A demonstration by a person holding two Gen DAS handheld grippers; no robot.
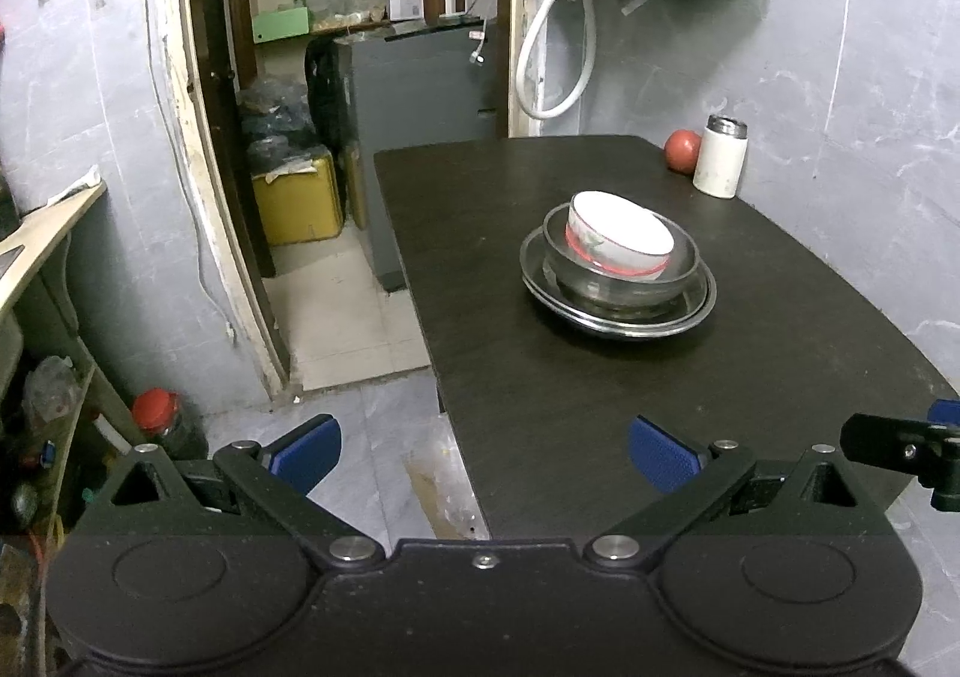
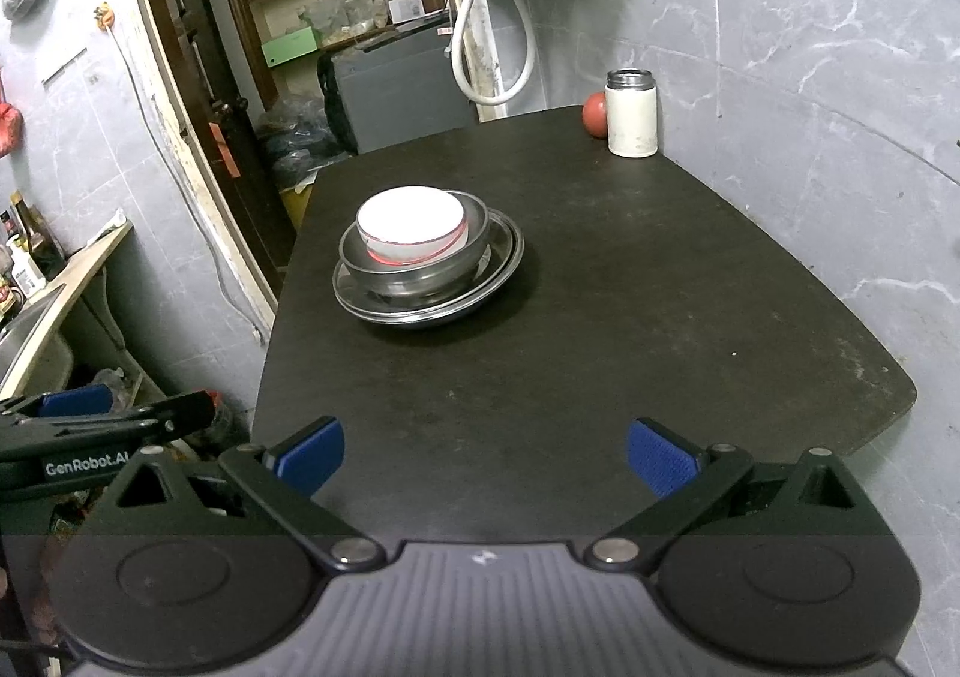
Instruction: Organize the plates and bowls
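White bowl [image 2: 411, 224], red-banded, tilted inside steel bowl [image 2: 420, 263] atop steel plates [image 2: 498, 263]; dark table [image 2: 600, 317]; left tongs [image 1: 485, 452] and right tongs [image 2: 486, 452] wide, empty.

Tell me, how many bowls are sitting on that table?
2: a white bowl nested inside a metal bowl, both stacked on metal plates on the dark table. More could be hidden underneath.

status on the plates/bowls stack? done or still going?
Looks done: white bowl sits in the steel bowl, which rests on stacked steel plates on the dark table. In hand: nothing; left gripper and right gripper are open, back from the stack. Left: no loose dishes visible; white bowl sits slightly tilted.
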